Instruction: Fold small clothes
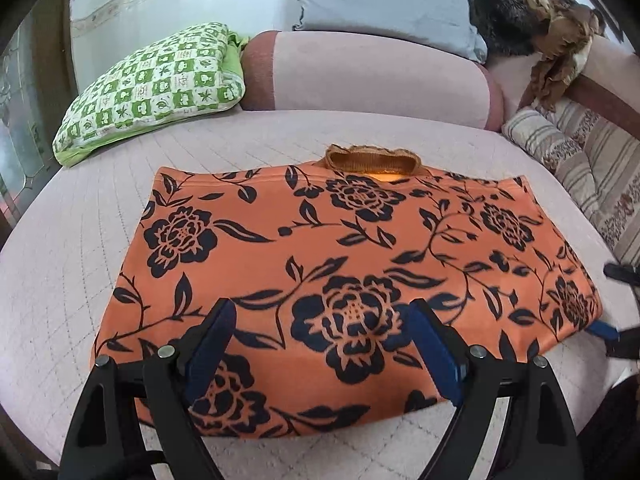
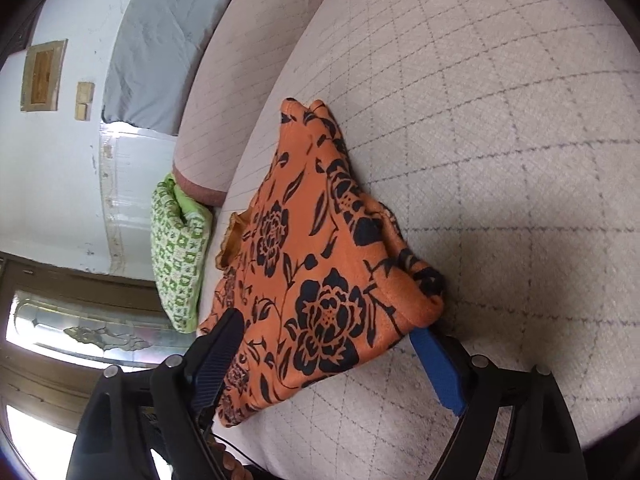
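Orange floral garment point(image 1: 344, 264) lies flat under the spread hand-held gripper point(image 1: 324, 320).

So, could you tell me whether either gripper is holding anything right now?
Nothing is held: the left gripper and right gripper both stand open over the orange floral garment.

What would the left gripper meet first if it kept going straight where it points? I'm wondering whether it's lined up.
Most likely the orange floral garment: the open left gripper points down over its near half, with nothing between. Depth is uncertain.
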A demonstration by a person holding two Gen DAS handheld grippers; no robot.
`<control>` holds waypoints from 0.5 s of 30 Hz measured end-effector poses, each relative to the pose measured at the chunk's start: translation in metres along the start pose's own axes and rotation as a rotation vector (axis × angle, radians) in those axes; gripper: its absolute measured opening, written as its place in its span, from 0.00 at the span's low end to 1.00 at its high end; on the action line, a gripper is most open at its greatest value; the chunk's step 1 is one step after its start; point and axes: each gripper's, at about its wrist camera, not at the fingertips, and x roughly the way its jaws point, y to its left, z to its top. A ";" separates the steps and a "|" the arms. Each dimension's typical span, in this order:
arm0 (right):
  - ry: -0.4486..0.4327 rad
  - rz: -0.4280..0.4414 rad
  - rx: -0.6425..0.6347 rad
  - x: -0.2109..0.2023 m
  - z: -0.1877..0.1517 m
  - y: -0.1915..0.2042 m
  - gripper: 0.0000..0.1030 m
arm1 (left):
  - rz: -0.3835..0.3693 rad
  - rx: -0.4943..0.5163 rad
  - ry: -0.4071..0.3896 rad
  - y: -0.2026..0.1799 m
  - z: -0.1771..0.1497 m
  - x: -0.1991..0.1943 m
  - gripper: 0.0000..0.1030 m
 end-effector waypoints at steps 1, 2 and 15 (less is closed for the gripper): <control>-0.005 -0.014 0.020 -0.002 -0.002 -0.001 0.83 | 0.005 -0.001 -0.001 0.000 0.002 0.001 0.85; -0.017 -0.028 0.041 -0.005 -0.003 -0.002 0.83 | 0.010 -0.001 -0.008 0.002 0.003 0.000 0.85; -0.069 -0.063 0.115 -0.001 0.006 -0.010 0.40 | 0.017 -0.044 -0.017 0.018 0.010 0.005 0.85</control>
